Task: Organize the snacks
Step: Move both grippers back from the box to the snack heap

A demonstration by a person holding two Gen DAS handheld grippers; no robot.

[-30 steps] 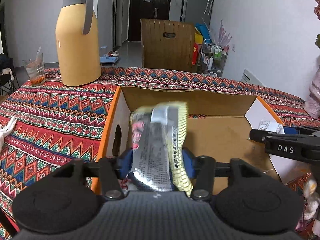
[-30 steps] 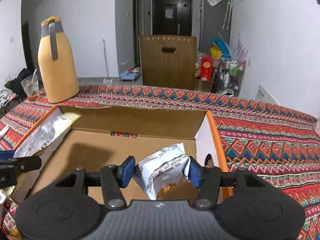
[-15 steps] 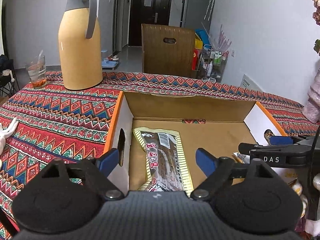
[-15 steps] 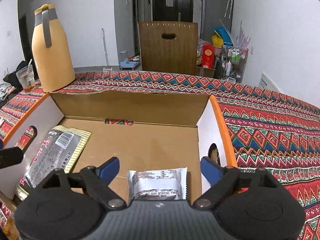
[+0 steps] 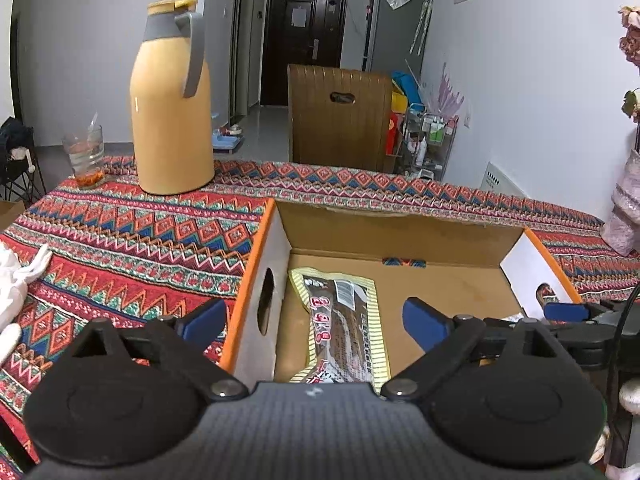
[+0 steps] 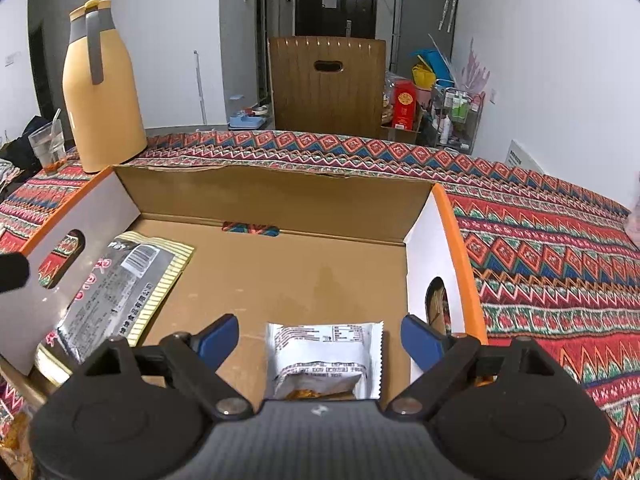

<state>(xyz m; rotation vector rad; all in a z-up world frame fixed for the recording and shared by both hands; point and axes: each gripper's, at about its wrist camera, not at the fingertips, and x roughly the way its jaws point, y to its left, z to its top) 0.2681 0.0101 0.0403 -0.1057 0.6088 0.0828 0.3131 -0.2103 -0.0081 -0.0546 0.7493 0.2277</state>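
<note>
An open cardboard box (image 5: 400,232) with orange edges sits on the patterned tablecloth. A long yellow-striped snack packet (image 5: 344,328) lies flat on the box floor by its left wall. My left gripper (image 5: 312,316) hovers over it with its jaws opening, the pads well clear of the packet. In the right wrist view the same box (image 6: 280,192) holds that long packet (image 6: 120,292) at the left. A small white snack packet (image 6: 324,356) lies near the right wall. My right gripper (image 6: 320,332) stands open above it, touching nothing.
A tall yellow thermos jug (image 5: 172,120) and a drinking glass (image 5: 86,156) stand at the table's far left. A wooden chair back (image 5: 340,120) rises behind the table. Something white (image 5: 16,280) lies at the left edge, and a cluttered rack (image 5: 432,140) stands by the wall.
Both grippers let go of their packets. The long packet dropped from the left jaws onto the box floor, the small white one from the right jaws, and both pairs of jaws spread wide.
</note>
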